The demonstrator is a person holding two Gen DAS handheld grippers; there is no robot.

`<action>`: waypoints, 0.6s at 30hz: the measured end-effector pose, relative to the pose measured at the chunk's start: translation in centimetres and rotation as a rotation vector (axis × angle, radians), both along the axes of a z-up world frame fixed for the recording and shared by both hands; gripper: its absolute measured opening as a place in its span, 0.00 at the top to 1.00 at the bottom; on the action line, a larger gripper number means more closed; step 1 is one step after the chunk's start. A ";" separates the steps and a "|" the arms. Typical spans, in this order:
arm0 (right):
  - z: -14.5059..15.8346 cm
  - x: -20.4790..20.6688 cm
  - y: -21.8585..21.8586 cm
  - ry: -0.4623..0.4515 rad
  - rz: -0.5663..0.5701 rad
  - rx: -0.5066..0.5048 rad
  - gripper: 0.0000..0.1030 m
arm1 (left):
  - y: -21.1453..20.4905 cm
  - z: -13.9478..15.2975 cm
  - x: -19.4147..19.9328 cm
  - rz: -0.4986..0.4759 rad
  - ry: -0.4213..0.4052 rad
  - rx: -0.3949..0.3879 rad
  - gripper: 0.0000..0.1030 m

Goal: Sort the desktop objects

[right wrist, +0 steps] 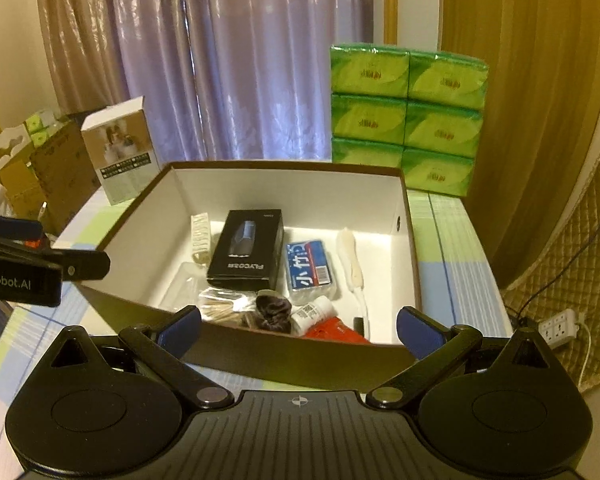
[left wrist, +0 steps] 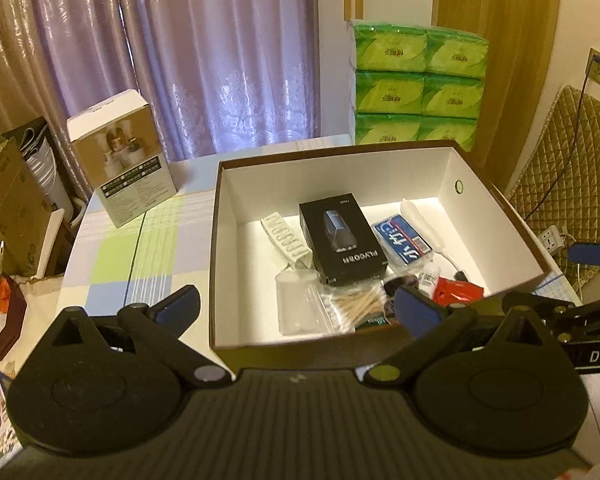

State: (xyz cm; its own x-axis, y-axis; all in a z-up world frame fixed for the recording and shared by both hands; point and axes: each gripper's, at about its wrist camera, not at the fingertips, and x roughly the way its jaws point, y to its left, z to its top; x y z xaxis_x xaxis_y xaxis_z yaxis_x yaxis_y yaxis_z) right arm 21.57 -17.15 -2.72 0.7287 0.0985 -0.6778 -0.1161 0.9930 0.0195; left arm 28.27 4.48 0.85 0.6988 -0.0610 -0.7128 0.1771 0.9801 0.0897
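Note:
A brown cardboard box [left wrist: 476,176] with a white inside stands on the table and holds a black shaver box [left wrist: 342,238], a blue tissue pack [left wrist: 402,240], a bag of cotton swabs [left wrist: 352,304], a clear plastic case [left wrist: 296,304], a red packet [left wrist: 458,292] and a white strip [left wrist: 286,240]. My left gripper [left wrist: 298,310] hovers open at the box's near wall, nothing between its fingers. From the right wrist, the same box [right wrist: 284,354] shows the shaver box [right wrist: 246,250] and a dark hair tie [right wrist: 274,310]. My right gripper [right wrist: 298,330] is open and empty too.
A white and tan product box [left wrist: 120,160] stands upright on the checked tablecloth [left wrist: 132,256] left of the brown box. Stacked green tissue packs [left wrist: 418,84] rise behind it. Cartons [left wrist: 8,208] crowd the floor at left; a quilted chair back [left wrist: 568,192] and power strip [left wrist: 554,238] are at right.

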 end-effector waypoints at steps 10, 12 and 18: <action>1.6 -3.8 0.2 -0.011 0.008 0.021 0.02 | -0.2 2.1 -4.4 0.024 -0.017 -0.015 0.01; 2.0 -4.5 0.1 -0.017 0.011 0.022 0.02 | -0.3 2.4 -5.3 0.028 -0.025 -0.013 0.01; 3.0 -7.0 0.0 -0.033 0.031 0.025 0.02 | -0.7 3.1 -7.9 0.046 -0.039 -0.013 0.01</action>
